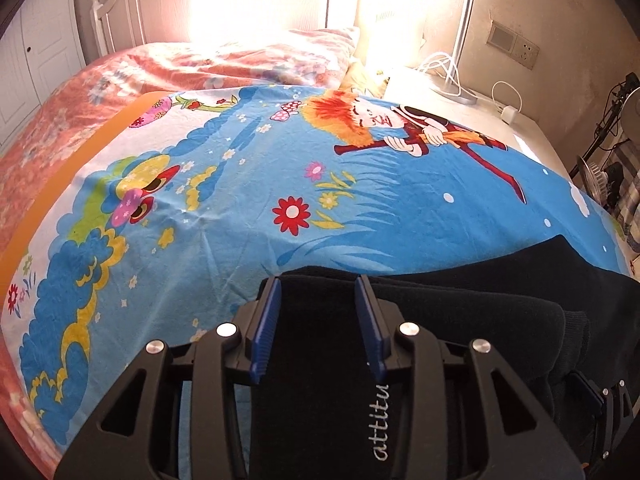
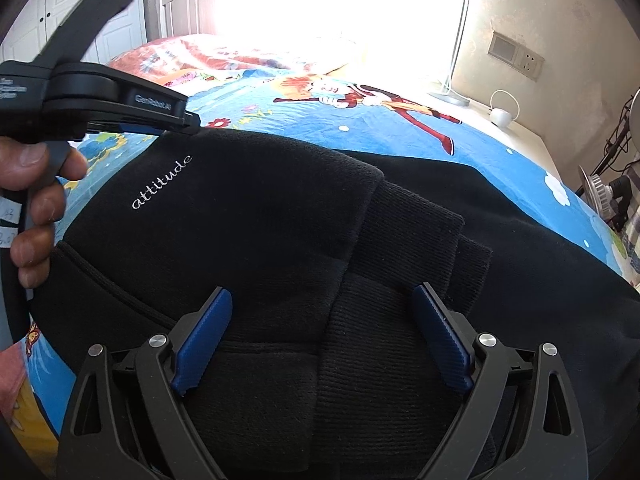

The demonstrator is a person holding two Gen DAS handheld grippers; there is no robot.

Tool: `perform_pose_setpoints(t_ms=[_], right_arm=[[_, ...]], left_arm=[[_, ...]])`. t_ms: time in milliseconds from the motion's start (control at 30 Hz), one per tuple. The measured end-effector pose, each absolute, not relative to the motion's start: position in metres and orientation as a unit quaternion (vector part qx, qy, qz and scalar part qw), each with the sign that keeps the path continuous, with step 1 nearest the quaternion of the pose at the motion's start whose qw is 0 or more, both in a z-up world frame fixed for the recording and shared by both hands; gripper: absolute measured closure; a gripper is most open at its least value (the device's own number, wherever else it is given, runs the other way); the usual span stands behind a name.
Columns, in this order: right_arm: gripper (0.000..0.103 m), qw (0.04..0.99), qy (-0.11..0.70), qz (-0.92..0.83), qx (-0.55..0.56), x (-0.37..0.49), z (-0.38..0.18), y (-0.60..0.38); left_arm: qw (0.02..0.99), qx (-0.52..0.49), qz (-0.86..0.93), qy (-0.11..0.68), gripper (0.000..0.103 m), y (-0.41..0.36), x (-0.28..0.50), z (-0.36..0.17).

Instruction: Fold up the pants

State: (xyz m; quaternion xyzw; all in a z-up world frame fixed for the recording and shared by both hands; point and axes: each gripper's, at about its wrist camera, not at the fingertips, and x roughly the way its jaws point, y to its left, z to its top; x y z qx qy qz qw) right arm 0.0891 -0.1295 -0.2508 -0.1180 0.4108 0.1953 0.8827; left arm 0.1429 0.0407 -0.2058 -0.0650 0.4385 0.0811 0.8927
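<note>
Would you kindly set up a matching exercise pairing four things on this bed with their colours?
Things:
1. pants
2. tong pads
3. lettering "attitude"
4. flower on the sheet

Colours:
A. white
B. red
C. black
D. dark blue

Pairs: 1-C, 2-D, 3-A, 4-B

The embroidered word (image 1: pixel 380 420) on the pants (image 1: pixel 460 312) is half covered in the left wrist view by a finger of the left gripper (image 1: pixel 318 292). The pants run off the bottom edge in both views. The window (image 2: pixel 360 8) is blown out white, nothing behind it readable. The hand (image 2: pixel 36 200) is cut by the frame's left edge.
</note>
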Motion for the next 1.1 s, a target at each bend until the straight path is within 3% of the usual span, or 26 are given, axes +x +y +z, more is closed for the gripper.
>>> perform_pose_setpoints(t_ms=[67, 167, 300, 467, 767, 933, 1100], right_arm=[[0.014, 0.878, 0.419, 0.202, -0.114, 0.091, -0.249, -0.131], [0.009, 0.872, 0.426, 0.213, -0.111, 0.093, -0.248, -0.131], [0.007, 0.869, 0.431, 0.213, -0.118, 0.094, -0.249, -0.128], [0.005, 0.854, 0.459, 0.215, -0.119, 0.103, -0.245, -0.124], [0.006, 0.89, 0.403, 0.189, -0.102, 0.123, -0.205, -0.14], [0.007, 0.863, 0.469, 0.141, -0.124, 0.162, -0.247, -0.151], [0.006, 0.87, 0.456, 0.147, -0.117, 0.158, -0.254, -0.155]], left_arm=[[0.907, -0.067, 0.091, 0.405, 0.057, 0.037, 0.112, -0.19], [0.913, -0.072, 0.11, 0.386, 0.057, 0.034, 0.066, -0.188], [0.891, -0.069, 0.116, 0.432, 0.057, 0.038, 0.038, -0.226], [0.886, -0.136, 0.112, 0.43, 0.039, 0.061, 0.033, -0.245], [0.892, -0.161, 0.093, 0.412, 0.034, 0.069, 0.031, -0.253], [0.896, -0.169, 0.084, 0.403, 0.033, 0.073, 0.029, -0.254], [0.894, -0.207, 0.047, 0.394, 0.04, 0.08, 0.012, -0.245]])
